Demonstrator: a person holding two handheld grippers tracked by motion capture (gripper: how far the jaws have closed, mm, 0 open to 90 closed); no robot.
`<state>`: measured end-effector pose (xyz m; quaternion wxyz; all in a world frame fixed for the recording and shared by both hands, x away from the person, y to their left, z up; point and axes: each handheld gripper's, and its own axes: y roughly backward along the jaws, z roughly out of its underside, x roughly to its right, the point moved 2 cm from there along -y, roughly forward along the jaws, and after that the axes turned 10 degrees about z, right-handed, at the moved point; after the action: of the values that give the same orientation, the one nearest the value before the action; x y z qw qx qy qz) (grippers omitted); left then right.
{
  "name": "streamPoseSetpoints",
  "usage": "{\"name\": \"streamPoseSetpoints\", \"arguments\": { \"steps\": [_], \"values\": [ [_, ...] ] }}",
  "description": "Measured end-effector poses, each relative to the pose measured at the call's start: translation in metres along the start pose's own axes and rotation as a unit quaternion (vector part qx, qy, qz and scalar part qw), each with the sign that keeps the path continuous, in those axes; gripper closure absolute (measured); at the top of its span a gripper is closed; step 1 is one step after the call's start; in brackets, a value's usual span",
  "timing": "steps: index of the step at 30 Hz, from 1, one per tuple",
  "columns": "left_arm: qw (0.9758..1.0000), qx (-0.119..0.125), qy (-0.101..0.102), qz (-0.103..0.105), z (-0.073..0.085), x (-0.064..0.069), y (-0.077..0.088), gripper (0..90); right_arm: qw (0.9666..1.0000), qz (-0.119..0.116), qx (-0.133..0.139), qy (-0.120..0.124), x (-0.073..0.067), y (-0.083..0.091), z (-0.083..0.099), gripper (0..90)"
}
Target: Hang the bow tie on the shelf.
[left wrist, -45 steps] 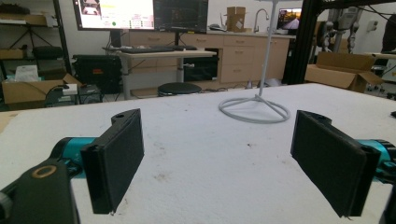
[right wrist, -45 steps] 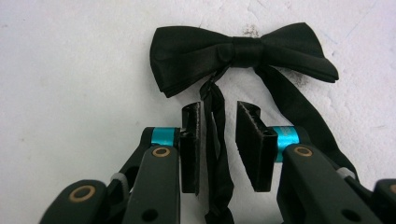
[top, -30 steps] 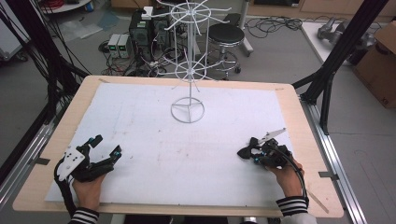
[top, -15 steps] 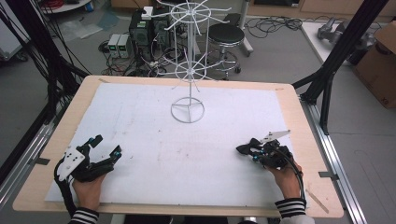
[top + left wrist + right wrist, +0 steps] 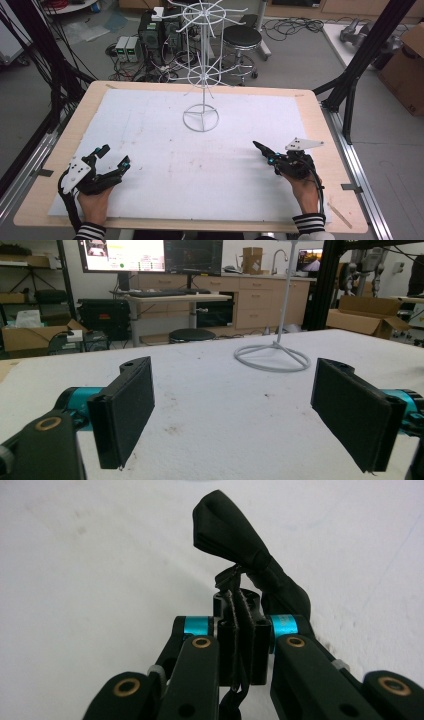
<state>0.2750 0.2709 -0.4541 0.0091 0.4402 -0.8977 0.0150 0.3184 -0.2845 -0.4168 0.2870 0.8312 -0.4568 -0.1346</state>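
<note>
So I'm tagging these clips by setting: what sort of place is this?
Most likely a lab or workshop. A black metal frame stands around the wooden table, electronics boxes and loose cables lie on the floor behind it, and monitors and cardboard boxes line the far wall.

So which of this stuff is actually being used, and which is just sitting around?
In use:
- right gripper, fingers shut on a black strap
- left gripper, open
- white wire hanging rack, probably

Lying about:
- stool
- cardboard box
- electronics boxes on the floor

white wire rack (image 5: pixel 201 75) on table (image 5: pixel 310 107)
</note>
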Motion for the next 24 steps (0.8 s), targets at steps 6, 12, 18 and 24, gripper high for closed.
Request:
{"name": "streamPoseSetpoints", "arguments": {
  "steps": [6, 12, 18, 24],
  "values": [
    [1.0, 0.0, 0.0, 0.0, 0.0, 0.0, 0.0, 17.8, 0.9979, -0.001, 0.058, -0.028, -0.002, 0.006, -0.007, 86.5],
    [1.0, 0.0, 0.001, 0.0, 0.0, 0.0, 0.0, 17.7, 0.9943, 0.007, 0.1, -0.037, -0.004, 0.01, -0.015, 86.5],
    [1.0, 0.001, 0.001, 0.0, 0.0, 0.0, 0.0, 17.8, 0.9896, 0.013, 0.136, -0.044, -0.007, 0.011, -0.025, 86.5],
    [1.0, 0.001, 0.001, 0.0, 0.0, 0.0, 0.0, 17.8, 0.9864, 0.023, 0.155, -0.05, -0.009, 0.011, -0.035, 86.5]
  ]
}}
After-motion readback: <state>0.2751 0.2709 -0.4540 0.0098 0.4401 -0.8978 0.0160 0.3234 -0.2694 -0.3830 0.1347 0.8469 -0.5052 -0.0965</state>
